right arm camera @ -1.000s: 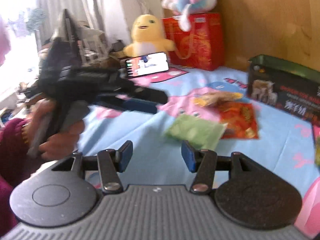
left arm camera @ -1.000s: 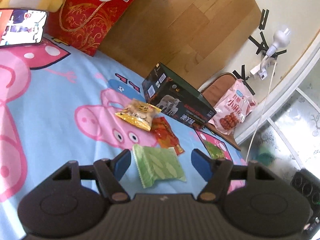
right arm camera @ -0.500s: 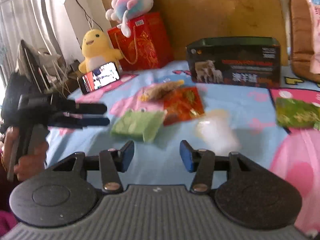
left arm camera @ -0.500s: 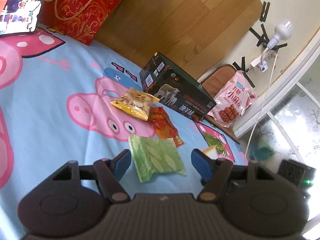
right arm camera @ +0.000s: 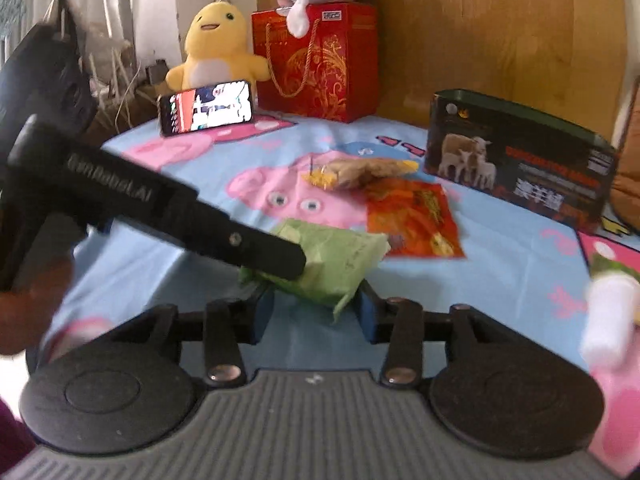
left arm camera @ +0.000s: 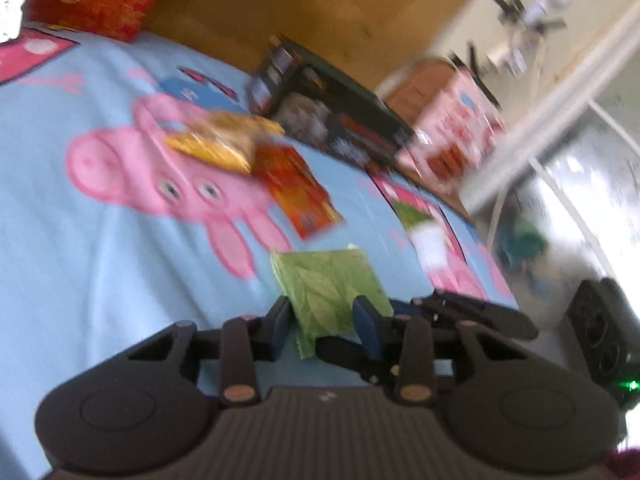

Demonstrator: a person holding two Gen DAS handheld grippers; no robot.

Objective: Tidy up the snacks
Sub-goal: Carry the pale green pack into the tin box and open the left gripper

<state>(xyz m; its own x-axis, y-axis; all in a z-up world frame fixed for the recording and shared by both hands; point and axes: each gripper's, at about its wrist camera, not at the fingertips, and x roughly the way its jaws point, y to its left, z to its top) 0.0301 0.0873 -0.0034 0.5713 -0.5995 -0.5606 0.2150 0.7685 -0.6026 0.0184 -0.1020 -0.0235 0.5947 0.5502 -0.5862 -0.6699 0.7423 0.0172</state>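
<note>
A green snack packet [left arm camera: 328,292] is held between the fingers of my left gripper [left arm camera: 322,322], which has closed on it. In the right wrist view the same packet [right arm camera: 336,260] is raised off the blue cartoon sheet [right arm camera: 500,264], with the left gripper's finger [right arm camera: 256,250] across it. My right gripper [right arm camera: 314,314] is open, its fingertips just under the packet. A red packet [right arm camera: 412,216] and a yellow packet [right arm camera: 360,170] lie beyond it. A dark open box [right arm camera: 516,160] with a sheep picture stands at the back right.
A red gift bag [right arm camera: 320,60], a yellow plush [right arm camera: 216,44] and a phone [right arm camera: 206,108] stand at the back left. A pink snack bag [left arm camera: 456,136] leans by the wall. A green and white packet [right arm camera: 608,312] lies at the right edge.
My left gripper has narrowed from wide open onto the green packet and lifted it. My right gripper has swung in beneath the packet.
</note>
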